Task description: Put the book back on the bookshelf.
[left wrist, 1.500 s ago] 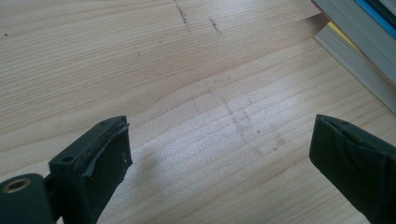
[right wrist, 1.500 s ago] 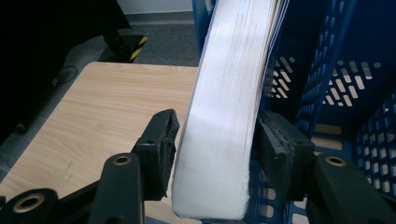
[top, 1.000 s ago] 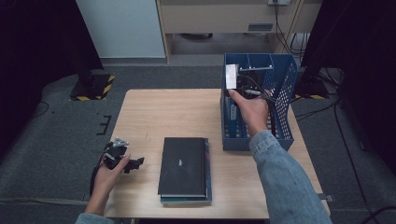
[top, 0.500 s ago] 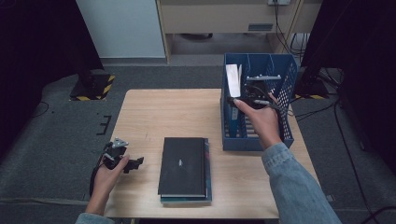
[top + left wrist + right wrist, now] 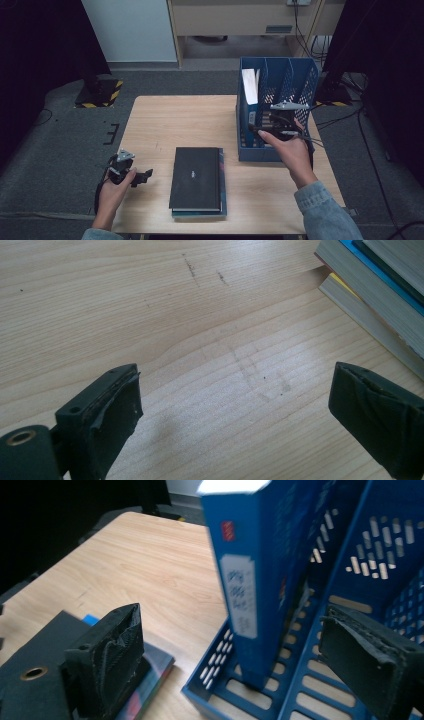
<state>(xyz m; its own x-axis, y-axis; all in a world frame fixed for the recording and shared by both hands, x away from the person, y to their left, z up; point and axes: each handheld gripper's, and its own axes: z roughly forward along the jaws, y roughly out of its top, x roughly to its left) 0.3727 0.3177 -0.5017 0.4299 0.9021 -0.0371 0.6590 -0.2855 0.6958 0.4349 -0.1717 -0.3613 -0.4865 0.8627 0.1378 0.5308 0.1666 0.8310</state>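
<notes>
Now that the blue book (image 5: pixel 250 580) stands upright in the leftmost slot of the blue file rack (image 5: pixel 305 90) at the far right of the desk (image 5: pixel 165 120), the filing of this one looks done and the step in hand is the let-go. The right gripper (image 5: pixel 274 131) hangs just in front of the rack; its jaws have just been opening and stand wide apart, the book's spine between them in the right gripper view but touched by neither pad. The left gripper (image 5: pixel 131 176) rests released near the desk's left near corner, its jaws spread over bare wood. A stack of books (image 5: pixel 196 179), a black one on top, lies flat at the near middle of the desk. The next move, I judge, calls for drawing the right gripper back without knocking the standing book, then reaching left and down to take the top book by its edge.
</notes>
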